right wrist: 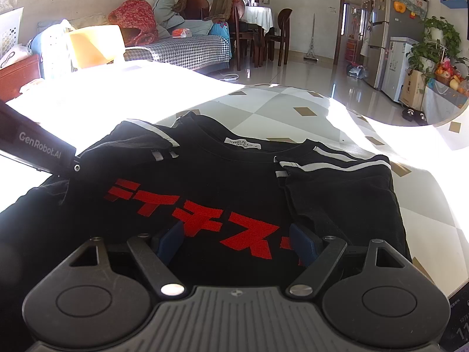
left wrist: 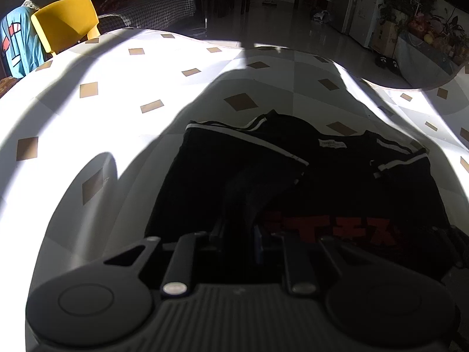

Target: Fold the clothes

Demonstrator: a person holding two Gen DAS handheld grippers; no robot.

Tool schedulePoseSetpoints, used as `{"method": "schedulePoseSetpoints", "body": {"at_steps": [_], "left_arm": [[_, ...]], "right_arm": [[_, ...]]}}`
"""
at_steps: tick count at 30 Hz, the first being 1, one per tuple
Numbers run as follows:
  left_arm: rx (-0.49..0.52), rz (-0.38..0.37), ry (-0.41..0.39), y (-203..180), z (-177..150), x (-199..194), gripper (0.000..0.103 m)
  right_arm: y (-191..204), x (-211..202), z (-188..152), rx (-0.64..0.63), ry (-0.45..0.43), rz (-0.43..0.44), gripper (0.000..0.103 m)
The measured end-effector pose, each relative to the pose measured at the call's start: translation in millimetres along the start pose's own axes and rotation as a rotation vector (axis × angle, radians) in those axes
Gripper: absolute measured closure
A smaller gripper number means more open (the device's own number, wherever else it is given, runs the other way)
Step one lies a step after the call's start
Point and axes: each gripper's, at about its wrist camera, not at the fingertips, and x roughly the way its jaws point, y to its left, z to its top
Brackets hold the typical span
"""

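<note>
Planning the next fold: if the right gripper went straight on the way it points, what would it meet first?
Probably the black T-shirt, about at its red lettering; the right gripper hangs open just over it, though depth is unclear.

One black T-shirt, lying flat on the tabletop, front side up, collar at the far edge. Red block lettering runs diagonally across the chest. A white neck label is visible inside the collar. White stripes mark both shoulders. Both sleeves are folded inward over the body: the right-side sleeve lies across the chest edge, the left-side sleeve likewise. The lower hem is not visible. Garment lies partly in shadow.
</note>
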Motion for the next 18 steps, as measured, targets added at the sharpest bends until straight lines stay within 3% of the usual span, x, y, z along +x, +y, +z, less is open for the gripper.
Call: {"method": "schedulePoseSetpoints", "body": {"at_steps": [8,12,18], "left_arm": [[-0.002,-0.015,0.02,-4.1,-15.5,-11.0,0.082],[-0.01,-0.012,0.012,-2.9,-17.8,-18.4,0.071],[-0.024,-0.006,0.019,0.9,-21.2,-20.0,0.069]], "right_arm": [[0.1,0.0,0.0,0.0,0.0,0.0,0.025],[0.1,0.0,0.0,0.0,0.0,0.0,0.025],[0.1,0.0,0.0,0.0,0.0,0.0,0.025]]}}
